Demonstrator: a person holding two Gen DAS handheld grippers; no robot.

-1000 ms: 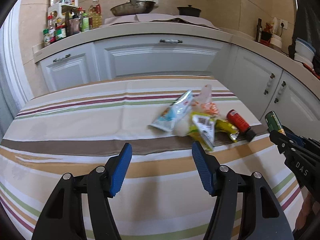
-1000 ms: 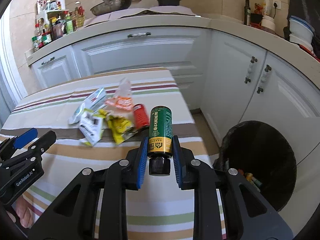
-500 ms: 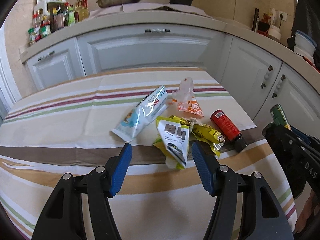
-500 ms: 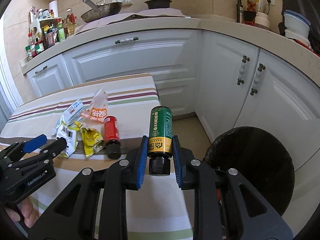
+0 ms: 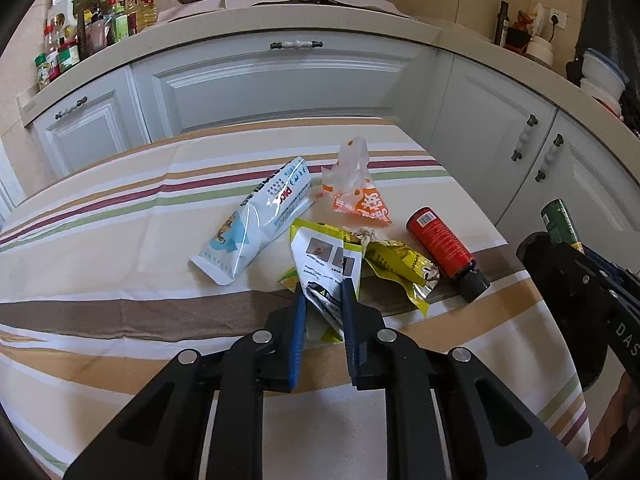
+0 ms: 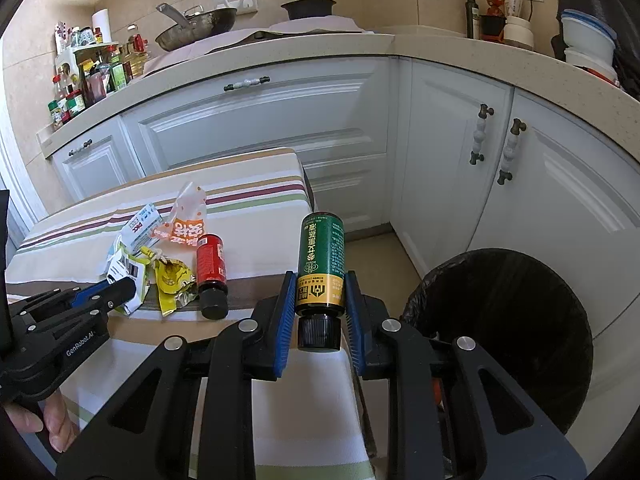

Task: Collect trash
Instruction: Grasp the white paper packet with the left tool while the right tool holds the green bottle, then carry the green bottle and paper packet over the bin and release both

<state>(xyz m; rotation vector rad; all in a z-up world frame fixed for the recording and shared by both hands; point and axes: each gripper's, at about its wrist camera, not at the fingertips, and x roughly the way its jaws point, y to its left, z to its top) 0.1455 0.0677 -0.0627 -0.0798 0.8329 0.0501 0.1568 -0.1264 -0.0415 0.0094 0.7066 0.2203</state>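
On the striped table (image 5: 120, 240) the trash lies in a loose heap toward the right edge, and the left gripper (image 5: 323, 300) has just been closing on the white packet (image 5: 326, 258) at the near side of that heap; the packet's lower corner sits between the blue pads, which stand narrow and appear to pinch it. The right gripper (image 6: 316, 308) is clamped on the green bottle (image 6: 321, 256), cap toward the camera, held just off the table's right edge with the black-lined bin (image 6: 500, 336) on the floor near it on the right. To do this step well, I judge the left claw should confirm its bite is on the packet alone, since the yellow wrapper (image 5: 400, 262) touches and partly underlies it and could drag along or spill off the edge. A slow, straight lift would show whether the thin film slips from the pads; if it does, a deeper grip further up the packet seems wiser. The red bottle (image 5: 442, 246) lies just beside the yellow wrapper at the right edge and could roll if nudged. The blue-white pouch (image 5: 256, 228) and orange bag (image 5: 358, 196) lie further back, clear of the grasp. The green bottle needs carrying over the bin's mouth before release.
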